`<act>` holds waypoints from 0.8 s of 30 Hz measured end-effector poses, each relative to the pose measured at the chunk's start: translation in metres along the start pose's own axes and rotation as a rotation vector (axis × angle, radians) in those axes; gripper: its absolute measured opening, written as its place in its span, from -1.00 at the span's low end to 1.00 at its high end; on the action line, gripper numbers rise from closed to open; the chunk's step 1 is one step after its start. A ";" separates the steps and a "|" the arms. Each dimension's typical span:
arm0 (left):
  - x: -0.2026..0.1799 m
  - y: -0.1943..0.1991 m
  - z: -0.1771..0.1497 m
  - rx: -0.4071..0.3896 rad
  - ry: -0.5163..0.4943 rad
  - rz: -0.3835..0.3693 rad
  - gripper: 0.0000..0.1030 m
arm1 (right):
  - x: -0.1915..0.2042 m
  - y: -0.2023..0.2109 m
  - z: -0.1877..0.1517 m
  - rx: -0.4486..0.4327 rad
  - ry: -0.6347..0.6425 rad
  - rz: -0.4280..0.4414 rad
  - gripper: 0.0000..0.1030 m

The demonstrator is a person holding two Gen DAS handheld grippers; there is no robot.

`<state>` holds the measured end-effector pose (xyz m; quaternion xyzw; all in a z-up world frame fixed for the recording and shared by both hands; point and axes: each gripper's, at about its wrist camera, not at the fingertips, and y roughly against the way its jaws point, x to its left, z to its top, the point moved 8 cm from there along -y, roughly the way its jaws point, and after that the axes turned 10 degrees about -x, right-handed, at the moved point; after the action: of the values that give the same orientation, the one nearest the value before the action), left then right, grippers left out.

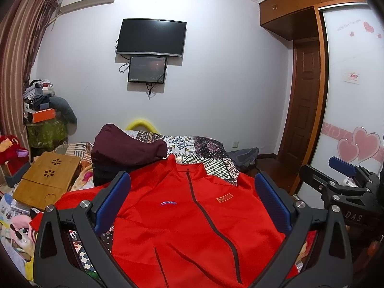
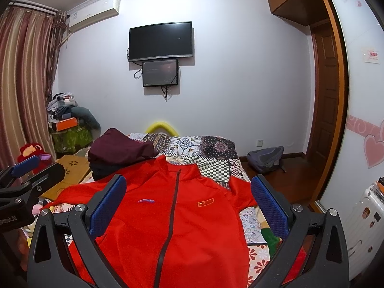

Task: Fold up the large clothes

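Left wrist view: my left gripper hangs above the bed, fingers spread wide with nothing between them.
Garment: the red jacket lies face up on the patterned bedspread, zip closed, collar pointing toward the far wall, chest framed between my blue pads.
Neighbour: a dark maroon garment sits heaped just beyond the collar – touching or nearly so, I cannot tell which.
Clutter: a wooden lap tray rests off the jacket's left side.

Right wrist view: my right gripper is likewise wide open and empty, hovering over the jacket's lower front.
Sleeve: the right sleeve runs out toward the bed edge; the left one looks partly tucked under, not clearly seen.
Other tool: the left gripper shows at this view's left margin.

Step, as I judge it: folding has not begun.
How I would do it well: pinch each shoulder seam with one layer only, pull the sleeves inward across the zip – keep the cloth taut and clear of the maroon heap.
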<state>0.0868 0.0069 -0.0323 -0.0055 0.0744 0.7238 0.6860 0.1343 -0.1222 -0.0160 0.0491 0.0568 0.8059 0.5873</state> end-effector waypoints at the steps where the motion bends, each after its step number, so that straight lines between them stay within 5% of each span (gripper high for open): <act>1: 0.000 -0.001 0.000 0.001 0.000 0.001 1.00 | 0.000 -0.001 0.000 0.002 0.002 0.001 1.00; 24: 0.003 0.000 -0.002 0.007 0.010 0.006 1.00 | -0.001 -0.003 -0.001 0.011 0.007 0.006 1.00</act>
<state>0.0867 0.0093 -0.0344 -0.0062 0.0804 0.7256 0.6834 0.1370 -0.1224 -0.0169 0.0498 0.0629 0.8076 0.5842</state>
